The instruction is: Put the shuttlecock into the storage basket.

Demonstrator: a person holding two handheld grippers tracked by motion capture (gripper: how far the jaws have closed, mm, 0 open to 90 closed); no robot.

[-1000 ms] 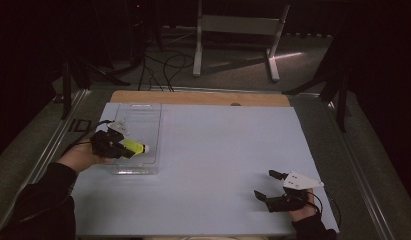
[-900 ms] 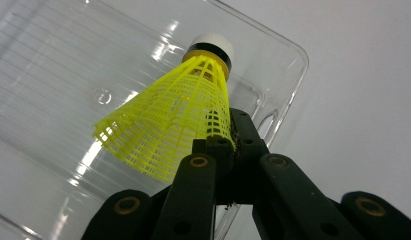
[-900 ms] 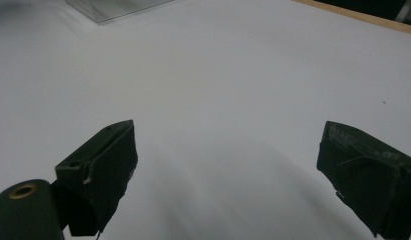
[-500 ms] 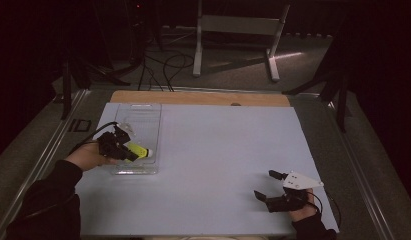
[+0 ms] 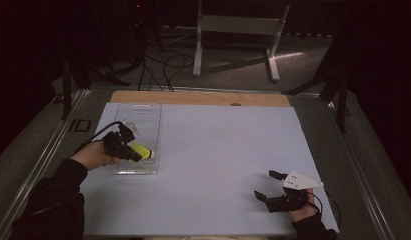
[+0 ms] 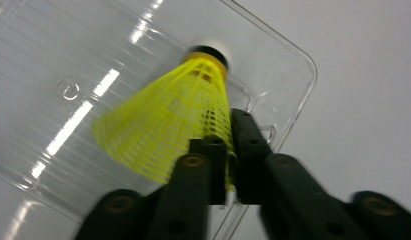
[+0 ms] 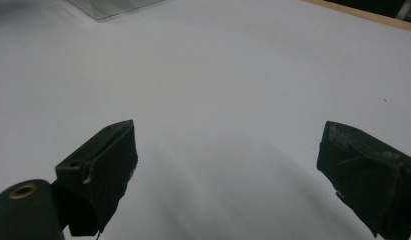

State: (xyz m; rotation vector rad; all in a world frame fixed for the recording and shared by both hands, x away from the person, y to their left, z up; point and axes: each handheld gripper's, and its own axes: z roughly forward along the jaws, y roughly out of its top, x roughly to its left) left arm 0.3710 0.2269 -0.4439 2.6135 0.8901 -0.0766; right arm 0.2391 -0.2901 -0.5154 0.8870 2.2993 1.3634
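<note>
Item 1. Right gripper [image 5: 269,187]: near the worktop's near right corner, held low over the white sheet [image 5: 228,150]. Jaws stand wide apart with nothing between them, plain in the right gripper view [image 7: 228,165]. It points toward the worktop's left side; well apart from the shuttlecock.

Item 2. Left gripper [image 5: 124,148]: near the left edge of the worktop, held in the person's left hand [image 5: 93,155], cable looping off behind it. Jaws closed together on the skirt rim of the shuttlecock, as the left gripper view [image 6: 228,175] makes clear.

Item 3. Yellow shuttlecock [image 6: 168,120]: plastic mesh skirt, cork-end cap with a dark band. Pinched at the skirt's open edge, it lies directly ahead of the left gripper, long axis running on from the jaws, cap end farthest from the hand and pointing toward the worktop's right side in the high view [image 5: 142,151]. The cap sits over the tray's near right corner; whether it touches the tray cannot be told.

Item 4. Clear plastic tray [image 5: 143,117]: shallow, rectangular, long side running near to far along the sheet's left portion.

Item 5. Wooden strip [image 5: 203,98]: along the worktop's far edge.

Judgement: the left hand is by far the nearer one for whatever move comes next.
</note>
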